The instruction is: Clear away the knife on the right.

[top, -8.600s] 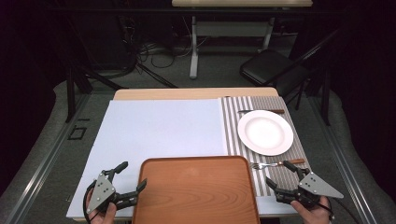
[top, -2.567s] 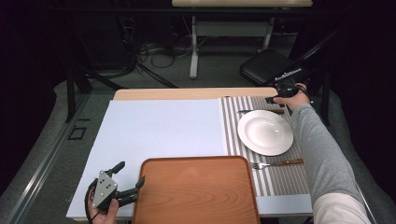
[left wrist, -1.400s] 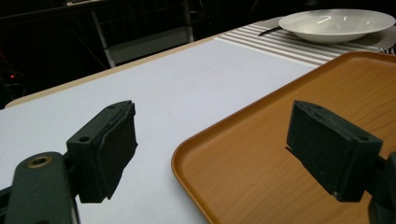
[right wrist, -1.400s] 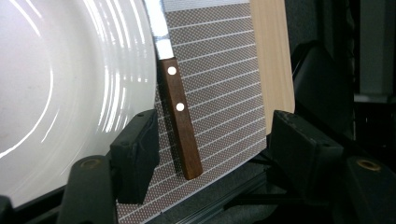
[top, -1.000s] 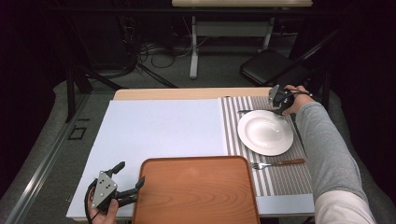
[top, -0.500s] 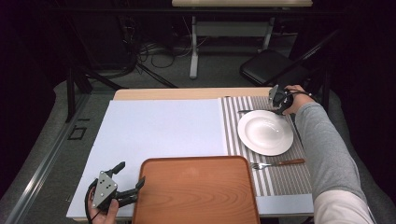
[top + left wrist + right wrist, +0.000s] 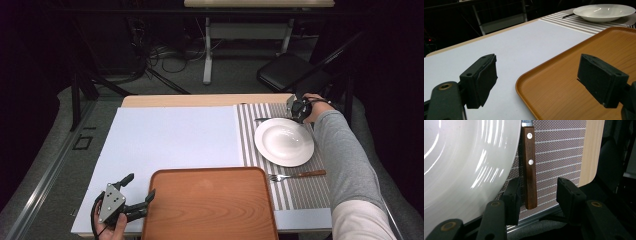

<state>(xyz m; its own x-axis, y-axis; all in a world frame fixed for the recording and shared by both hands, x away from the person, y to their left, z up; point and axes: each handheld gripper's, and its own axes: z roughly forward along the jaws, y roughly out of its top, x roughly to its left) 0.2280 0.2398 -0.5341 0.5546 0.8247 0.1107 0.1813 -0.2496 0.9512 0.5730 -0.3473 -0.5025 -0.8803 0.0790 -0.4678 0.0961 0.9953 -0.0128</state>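
Observation:
A white plate (image 7: 284,141) lies on the striped placemat (image 7: 300,195) at the right of the table. Behind it is a knife whose wooden handle (image 7: 529,167) runs along the plate's rim (image 7: 461,157). My right gripper (image 7: 537,192) is open, its jaws standing on either side of the handle's end without closing on it; from above, this right gripper (image 7: 292,110) is at the plate's far right edge. A fork (image 7: 297,175) lies in front of the plate. My left gripper (image 7: 140,186) rests open at the left front corner of the brown tray (image 7: 210,205).
A white mat (image 7: 170,135) covers the left and middle of the table. In the left gripper view the tray's rounded corner (image 7: 529,77) sits between the open jaws, with the plate (image 7: 604,11) far off. A black chair (image 7: 290,72) stands beyond the table's far edge.
The right gripper left the table's front right corner and reached to the far side of the plate; in the last second it has stayed there. The left gripper has not moved.

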